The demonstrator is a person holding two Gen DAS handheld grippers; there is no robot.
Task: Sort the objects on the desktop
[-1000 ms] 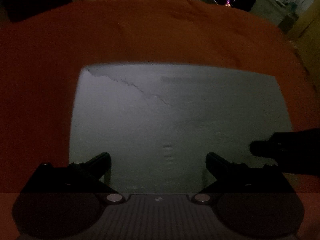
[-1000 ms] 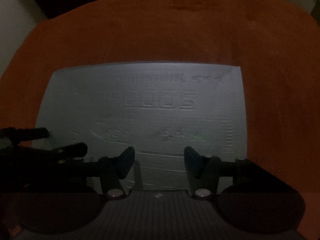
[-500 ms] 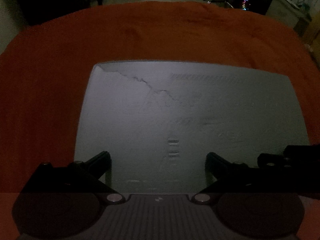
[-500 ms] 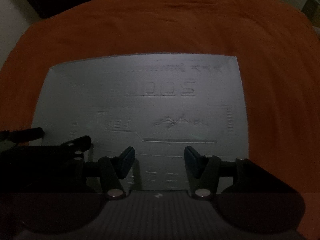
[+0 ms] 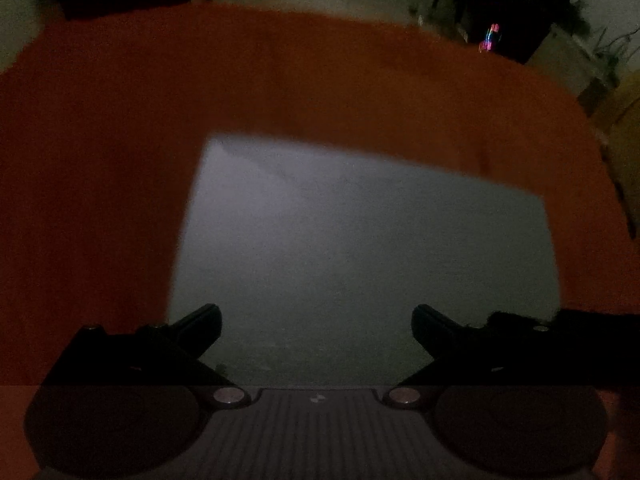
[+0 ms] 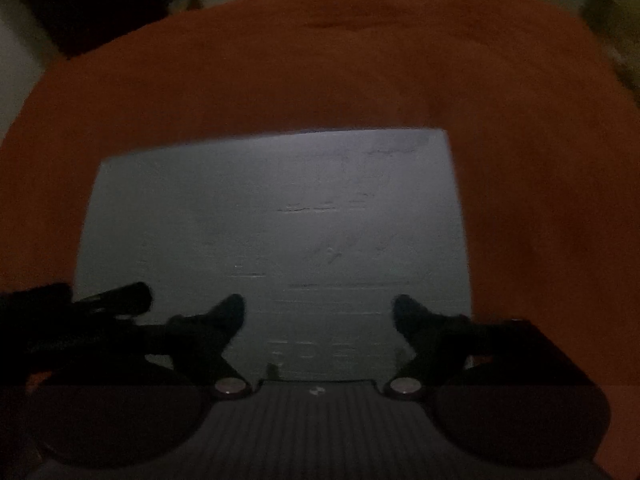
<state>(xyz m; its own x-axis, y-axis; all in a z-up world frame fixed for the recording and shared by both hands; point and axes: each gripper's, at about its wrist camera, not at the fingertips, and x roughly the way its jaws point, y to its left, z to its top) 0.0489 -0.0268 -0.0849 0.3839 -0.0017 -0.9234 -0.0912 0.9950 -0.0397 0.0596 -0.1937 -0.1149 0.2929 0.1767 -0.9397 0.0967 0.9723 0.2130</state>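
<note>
Grey mat is lying flat on the orange tablecloth, looking thin, light and floppy with embossed markings, so its near edge seems the place to pinch. Left gripper is hovering with fingers spread wide, mat stretching toward twelve o'clock. Right gripper is likewise gaping and empty, mat ahead from ten to one o'clock.

We see both views dim, grainy and motion-blurred; the far room is murky, its edges bent by fisheye.
</note>
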